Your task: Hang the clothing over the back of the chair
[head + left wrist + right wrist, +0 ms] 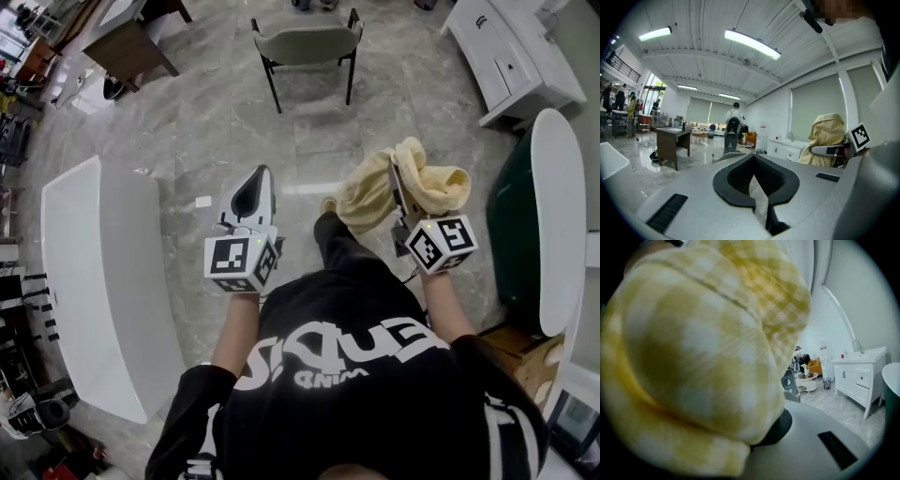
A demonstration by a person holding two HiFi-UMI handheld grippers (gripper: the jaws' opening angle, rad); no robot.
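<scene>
The grey padded chair with black metal legs (307, 42) stands well apart from both grippers. On the person's side of the chair, the yellow-and-white checked cloth garment (403, 187) is bunched up. The right gripper (397, 178) pinches it, and it drapes over the jaws. The left gripper (263, 174), about as far from the chair, has its jaws pressed together on nothing.

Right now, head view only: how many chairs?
1. The grey chair stands at top centre, ahead of the right tool holding the yellow clothing. Others may be cut off past the top edge.
</scene>
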